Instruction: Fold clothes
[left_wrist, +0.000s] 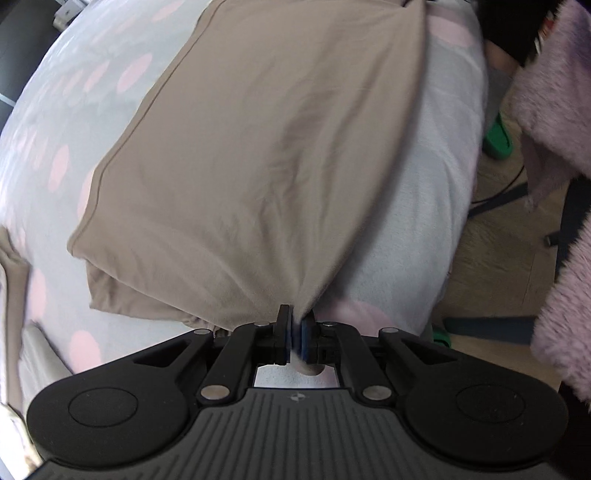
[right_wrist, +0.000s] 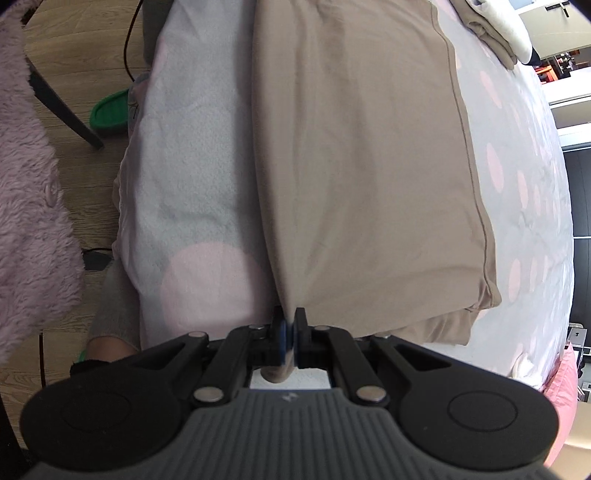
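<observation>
A beige garment (left_wrist: 251, 158) lies partly folded on a bed with a grey cover with pink dots (left_wrist: 55, 122). My left gripper (left_wrist: 297, 319) is shut on one near corner of the garment and lifts that edge. My right gripper (right_wrist: 290, 321) is shut on the other near corner of the same garment (right_wrist: 362, 155). The cloth stretches taut between the two grippers, over a lower layer lying on the bed (right_wrist: 199, 177).
The bed's edge drops to a wooden floor (left_wrist: 498, 236) with a green slipper (left_wrist: 498, 140), cables and chair legs. A fluffy pink robe (right_wrist: 26, 177) hangs close by. More folded clothes (right_wrist: 491, 33) lie at the far corner of the bed.
</observation>
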